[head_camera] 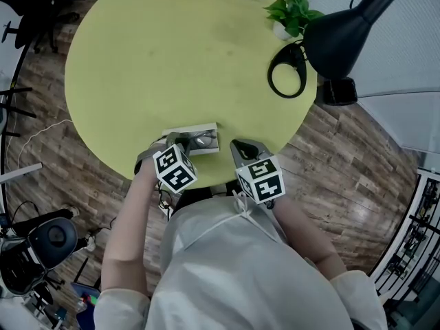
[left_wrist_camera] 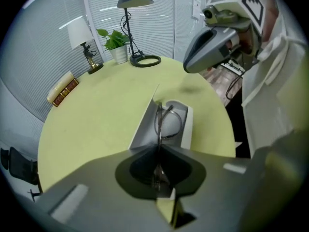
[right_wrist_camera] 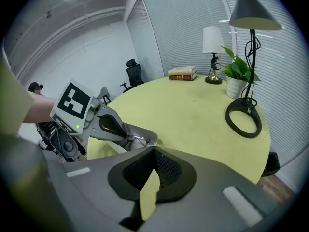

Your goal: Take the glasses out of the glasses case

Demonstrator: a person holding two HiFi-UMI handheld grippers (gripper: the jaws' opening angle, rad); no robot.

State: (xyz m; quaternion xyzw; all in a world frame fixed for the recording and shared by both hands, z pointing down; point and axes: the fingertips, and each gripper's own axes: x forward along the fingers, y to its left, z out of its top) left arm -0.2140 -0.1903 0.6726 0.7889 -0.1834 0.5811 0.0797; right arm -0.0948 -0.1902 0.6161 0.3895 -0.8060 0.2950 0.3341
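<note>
Pinching glasses (left_wrist_camera: pixel 161 124) edge-on: your left gripper (left_wrist_camera: pixel 158 150) clamped tight on thin frame, ready for lift from open case (left_wrist_camera: pixel 145 129). Right gripper (right_wrist_camera: pixel 153 151) closed, empty, parked alongside.

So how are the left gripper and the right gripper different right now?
The left gripper is pinching the glasses; the right gripper pinches nothing. The left gripper reaches into the open case, while the right gripper hangs beside it. Both have their jaws together and point down at the yellow table.
</note>
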